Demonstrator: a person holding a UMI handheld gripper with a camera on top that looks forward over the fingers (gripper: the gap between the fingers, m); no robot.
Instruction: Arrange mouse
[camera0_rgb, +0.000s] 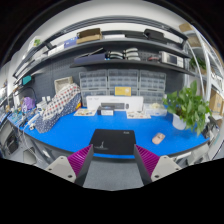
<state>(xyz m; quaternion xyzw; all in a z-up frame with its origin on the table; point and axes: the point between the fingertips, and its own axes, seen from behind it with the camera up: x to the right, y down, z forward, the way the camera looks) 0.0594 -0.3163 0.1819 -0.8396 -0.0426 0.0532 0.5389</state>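
A small beige mouse (158, 138) lies on the blue table top (60, 135), ahead of and to the right of my right finger. A black rectangular mouse pad (113, 141) lies flat on the table just ahead of the fingers, centred between them. My gripper (113, 166) is open and empty, with its magenta pads (81, 158) wide apart above the table's near edge. Nothing stands between the fingers; a grey surface shows below them.
A potted green plant (187, 104) stands at the table's right end. White storage boxes (110, 102) line the back under stocked shelves (120, 58). A patterned bag (62, 100) and other clutter sit at the left. Small white items (106, 113) lie mid-table.
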